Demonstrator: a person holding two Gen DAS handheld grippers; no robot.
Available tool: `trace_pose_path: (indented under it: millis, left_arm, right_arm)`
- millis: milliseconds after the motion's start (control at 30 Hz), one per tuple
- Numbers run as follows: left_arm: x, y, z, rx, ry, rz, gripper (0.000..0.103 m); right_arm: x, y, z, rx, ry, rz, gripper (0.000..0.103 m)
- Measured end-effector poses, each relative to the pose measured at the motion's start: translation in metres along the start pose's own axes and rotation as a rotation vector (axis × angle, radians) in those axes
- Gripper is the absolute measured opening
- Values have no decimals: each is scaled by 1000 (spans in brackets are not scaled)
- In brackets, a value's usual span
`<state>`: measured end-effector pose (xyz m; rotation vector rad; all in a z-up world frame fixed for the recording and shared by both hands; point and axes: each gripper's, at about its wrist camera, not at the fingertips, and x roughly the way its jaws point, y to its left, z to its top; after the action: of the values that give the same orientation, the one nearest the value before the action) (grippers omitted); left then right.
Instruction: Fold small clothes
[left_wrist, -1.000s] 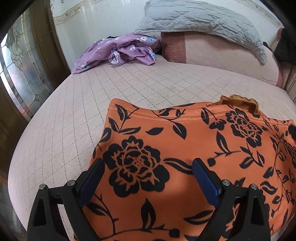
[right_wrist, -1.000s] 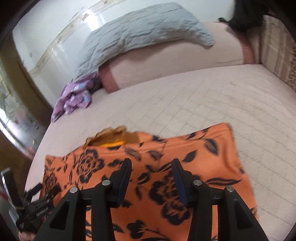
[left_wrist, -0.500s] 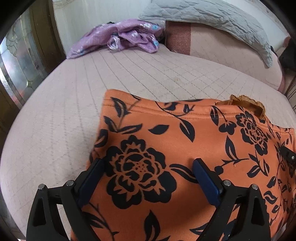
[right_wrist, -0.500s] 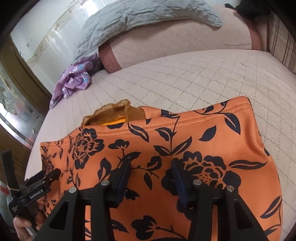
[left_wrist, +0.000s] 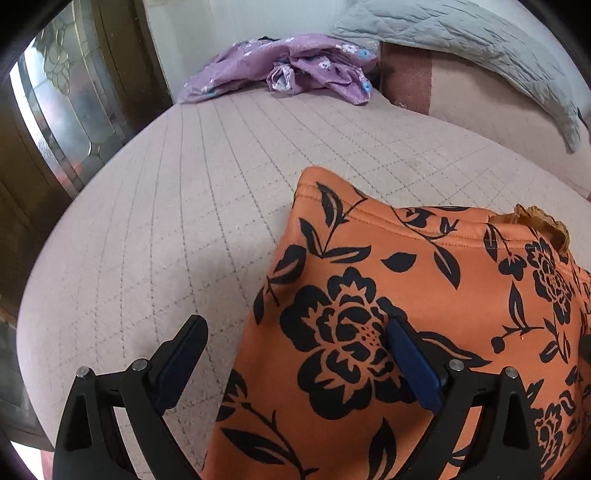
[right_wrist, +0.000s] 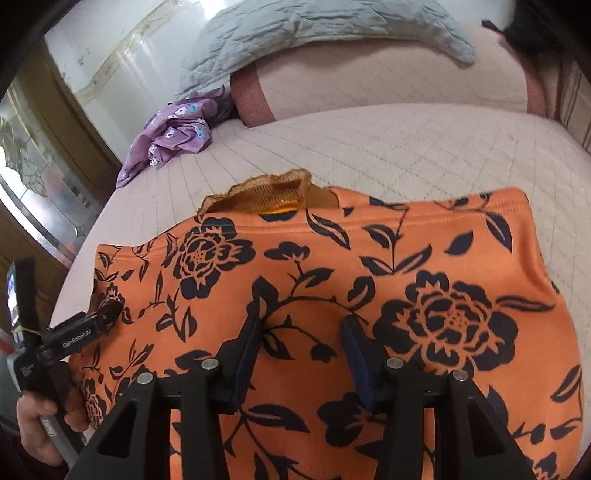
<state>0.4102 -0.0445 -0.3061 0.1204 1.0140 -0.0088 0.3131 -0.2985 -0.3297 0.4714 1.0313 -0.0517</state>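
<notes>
An orange garment with black flowers lies folded flat on the pink quilted bed; it also fills the right wrist view. A ruffled orange collar sticks out at its far edge. My left gripper is open and empty, straddling the garment's left edge, one finger over the bed, the other over the cloth. My right gripper is open and empty, low over the garment's middle. The left gripper also shows at the garment's left edge in the right wrist view.
A crumpled purple floral garment lies at the far left of the bed, also in the right wrist view. A grey quilted pillow rests on a pink bolster at the back. A glass-panelled door stands left.
The left gripper has shifted left, from over the cloth to its left edge. The right gripper has moved closer over the garment. Both stay open.
</notes>
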Motion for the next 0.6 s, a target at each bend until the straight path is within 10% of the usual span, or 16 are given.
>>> trace_pose_path:
  millis: [233, 600]
  left_arm:
    - [-24, -4, 4, 39, -106, 19, 98]
    - [-7, -16, 0, 92, -61, 47, 98]
  right_arm:
    - [-21, 4, 3, 9, -64, 69, 51]
    - [1, 14, 2, -37, -4, 26, 51]
